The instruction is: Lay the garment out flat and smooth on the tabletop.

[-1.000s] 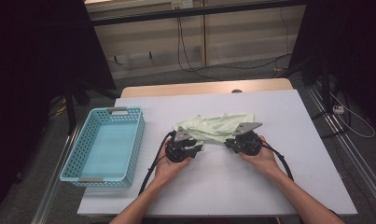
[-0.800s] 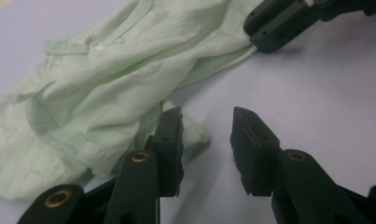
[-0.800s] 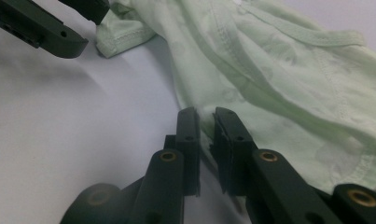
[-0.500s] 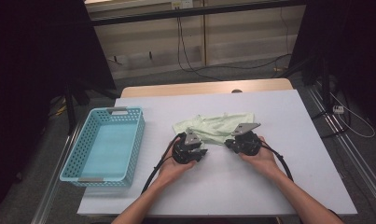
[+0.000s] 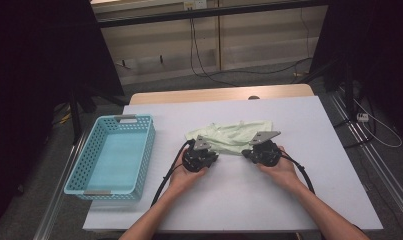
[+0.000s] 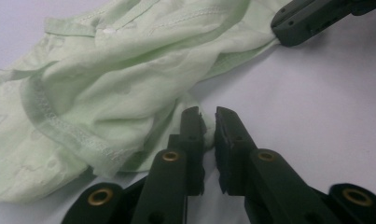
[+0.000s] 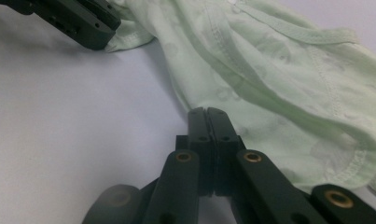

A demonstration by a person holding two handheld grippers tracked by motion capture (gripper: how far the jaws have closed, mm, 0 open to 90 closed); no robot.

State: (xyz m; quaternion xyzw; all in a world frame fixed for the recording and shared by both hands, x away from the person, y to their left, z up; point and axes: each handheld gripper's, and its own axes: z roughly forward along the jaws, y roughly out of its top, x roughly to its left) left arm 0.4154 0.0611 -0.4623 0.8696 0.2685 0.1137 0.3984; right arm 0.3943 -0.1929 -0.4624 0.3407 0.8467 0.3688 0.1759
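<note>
Cloth [image 5: 231,136], light and limp, will sag unless pinched by its hems: left tool [image 6: 209,122] has just closed on a fold, right tool [image 7: 206,114] grips the near edge.

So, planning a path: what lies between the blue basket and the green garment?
Bare white table in the high view, between basket and garment.

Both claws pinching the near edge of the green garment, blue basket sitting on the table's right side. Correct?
Not quite: the blue basket sits on the table's left side, as the high view shows. The left claw and right claw do pinch the near edge of the green garment.
</note>
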